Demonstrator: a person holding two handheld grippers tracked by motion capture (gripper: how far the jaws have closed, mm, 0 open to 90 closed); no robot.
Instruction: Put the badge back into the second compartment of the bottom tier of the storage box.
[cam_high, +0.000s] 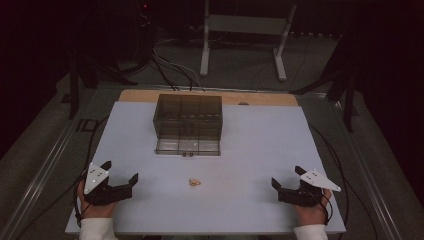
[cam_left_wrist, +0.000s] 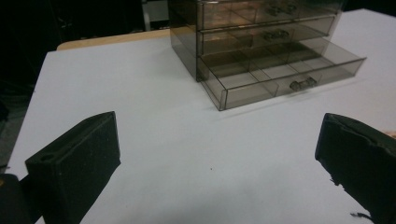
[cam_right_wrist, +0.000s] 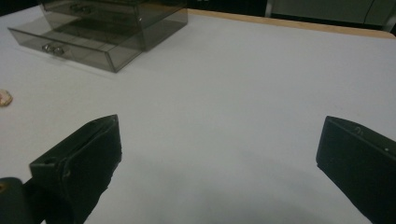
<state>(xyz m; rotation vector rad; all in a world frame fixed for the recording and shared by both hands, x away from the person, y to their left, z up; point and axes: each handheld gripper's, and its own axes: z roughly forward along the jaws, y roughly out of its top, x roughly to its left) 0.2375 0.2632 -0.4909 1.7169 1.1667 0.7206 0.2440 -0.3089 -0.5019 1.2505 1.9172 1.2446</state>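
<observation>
Both tools idle, jaws wide, nothing held.
Small shell-like bit sits in front of drawer box, roughly midway btwn my left tool & right tool; I'd judge neither nearer.

Room, dim, unlit beyond the work area. Table: pale grey-white top, lower centre of the high view, a light wooden edge strip along its far side. Floor: grey, upper centre. White metal stand, top centre, splayed feet. Dark cables trail across the floor, upper left of centre. Black surroundings at both upper corners.
</observation>
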